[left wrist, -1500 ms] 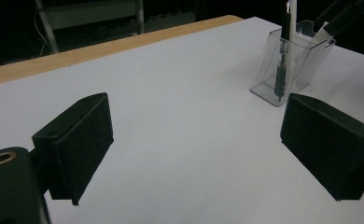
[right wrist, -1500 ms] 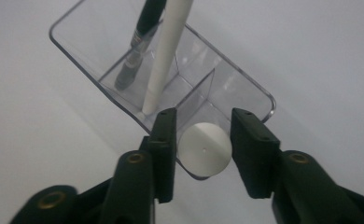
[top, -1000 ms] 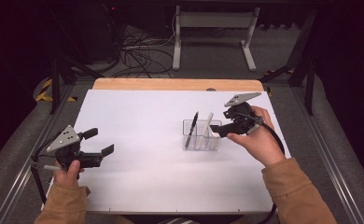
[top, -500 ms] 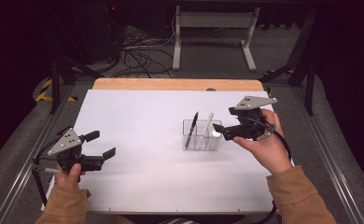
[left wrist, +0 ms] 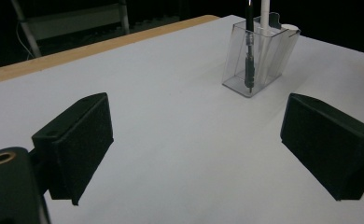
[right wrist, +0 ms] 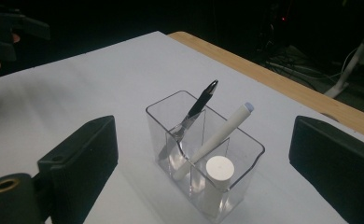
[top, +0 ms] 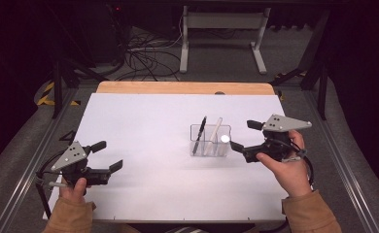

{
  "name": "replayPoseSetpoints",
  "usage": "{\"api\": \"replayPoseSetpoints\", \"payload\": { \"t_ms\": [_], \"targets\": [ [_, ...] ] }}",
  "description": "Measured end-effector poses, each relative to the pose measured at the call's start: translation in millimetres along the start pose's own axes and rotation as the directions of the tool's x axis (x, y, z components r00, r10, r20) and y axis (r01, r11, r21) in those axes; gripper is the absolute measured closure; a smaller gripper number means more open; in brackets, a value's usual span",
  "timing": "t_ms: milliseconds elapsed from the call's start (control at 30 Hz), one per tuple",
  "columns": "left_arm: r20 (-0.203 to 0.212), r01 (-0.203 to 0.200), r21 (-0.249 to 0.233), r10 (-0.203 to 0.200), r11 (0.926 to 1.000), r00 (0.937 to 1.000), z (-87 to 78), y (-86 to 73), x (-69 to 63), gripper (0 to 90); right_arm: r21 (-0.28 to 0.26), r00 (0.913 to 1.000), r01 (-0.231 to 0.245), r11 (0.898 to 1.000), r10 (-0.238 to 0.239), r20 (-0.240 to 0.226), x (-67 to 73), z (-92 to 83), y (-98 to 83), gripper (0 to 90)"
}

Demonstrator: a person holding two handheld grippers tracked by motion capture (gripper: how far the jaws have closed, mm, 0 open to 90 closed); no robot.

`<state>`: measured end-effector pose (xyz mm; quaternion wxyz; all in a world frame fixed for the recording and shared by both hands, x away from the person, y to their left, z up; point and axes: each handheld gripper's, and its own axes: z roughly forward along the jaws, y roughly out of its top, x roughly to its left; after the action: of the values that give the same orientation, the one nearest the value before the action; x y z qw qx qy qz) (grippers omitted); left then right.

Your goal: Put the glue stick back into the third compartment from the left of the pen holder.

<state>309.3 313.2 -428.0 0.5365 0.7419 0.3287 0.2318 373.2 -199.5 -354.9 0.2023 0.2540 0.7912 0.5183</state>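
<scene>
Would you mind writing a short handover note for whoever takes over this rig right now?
Right tongs: empty, jaws just opened wide, beside the clear plastic divided holder.
Left tongs: open, empty, at the near left of the white table.
In the holder: black pen and long white marker leaning, short white cylinder upright at the nearest end.
Done: these three appear placed.
Left: nothing else visible on the table to load.

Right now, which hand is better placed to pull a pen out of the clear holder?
Right. The right tool sits just beside the clear holder, jaws open and having just widened, nothing between them. The left tool hangs open near the table's left edge, well away from the pens.
</scene>
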Motion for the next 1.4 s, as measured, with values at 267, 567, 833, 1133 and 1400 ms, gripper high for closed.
{"api": "replayPoseSetpoints", "payload": {
  "t_ms": [267,567,833,1133,1400],
  "targets": [
    [0.001,-0.017,-0.013,0.017,0.9998,0.9998,-3.1,-4.3,-4.6,10.0,-0.017,0.9996,0.028,0.999,-0.028,0.009,1.9,-6.2,-29.2,7.1],
    [0.005,-0.031,-0.019,0.032,0.9993,0.9995,-4.7,-8.6,-8.4,10.0,-0.050,0.9998,0.012,0.999,-0.011,0.015,6.2,-9.7,-62.3,6.6],
    [0.010,-0.047,-0.031,0.047,0.9984,0.9988,-5.0,-12.3,-11.9,10.0,-0.040,1.0000,0.008,0.999,-0.008,-0.002,6.7,-11.3,-93.7,5.0],
    [0.028,-0.074,-0.037,0.075,0.9966,0.9968,-3.9,-15.8,-14.2,10.1,-0.009,0.9996,-0.029,1.000,0.029,0.004,7.5,-1.0,-121.8,4.7],
    [0.015,-0.079,-0.034,0.080,0.9963,0.9967,-4.4,-21.1,-15.2,10.1,0.034,0.9963,-0.086,0.996,0.086,-0.007,14.4,7.1,-140.4,4.6]
  ]
}}
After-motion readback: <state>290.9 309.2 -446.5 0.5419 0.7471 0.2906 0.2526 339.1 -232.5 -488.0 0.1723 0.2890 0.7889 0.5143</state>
